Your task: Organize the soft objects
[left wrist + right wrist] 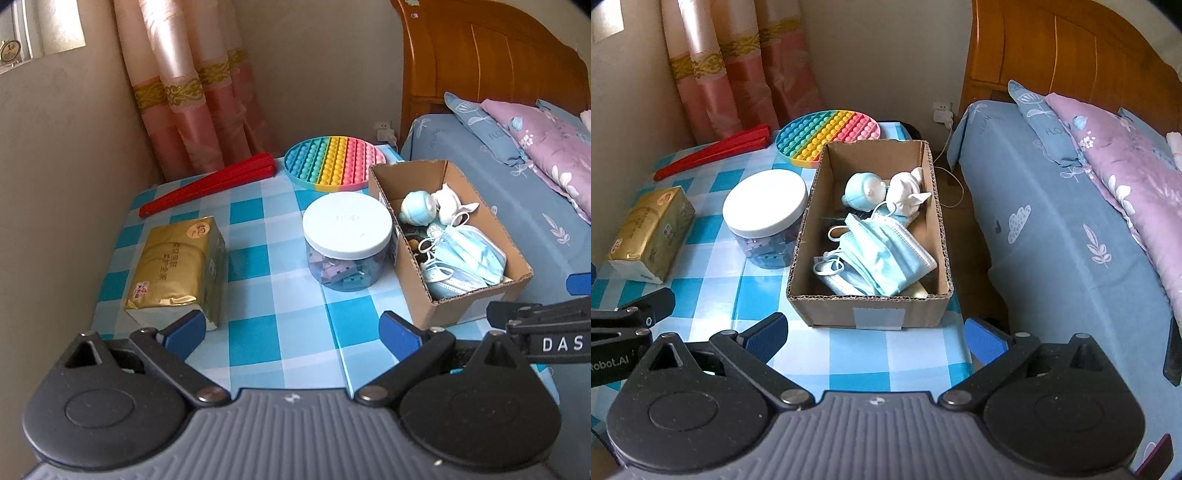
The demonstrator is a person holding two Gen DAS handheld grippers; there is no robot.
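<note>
A cardboard box (871, 314) stands at the table's right edge and also shows in the left wrist view (476, 306). It holds blue face masks (882, 258), a blue-and-white soft toy (862, 192) and a white soft toy (905, 192). A gold tissue pack (177, 269) lies on the left of the table (280, 332); it also shows in the right wrist view (652, 232). My left gripper (293, 332) is open and empty above the table's near edge. My right gripper (875, 334) is open and empty just in front of the box.
A clear jar with a white lid (347, 240) stands left of the box. A rainbow pop-it disc (334, 162) and a red folded fan (210, 184) lie at the back. A bed with pillows (1071, 221) is on the right, curtains (192, 92) behind.
</note>
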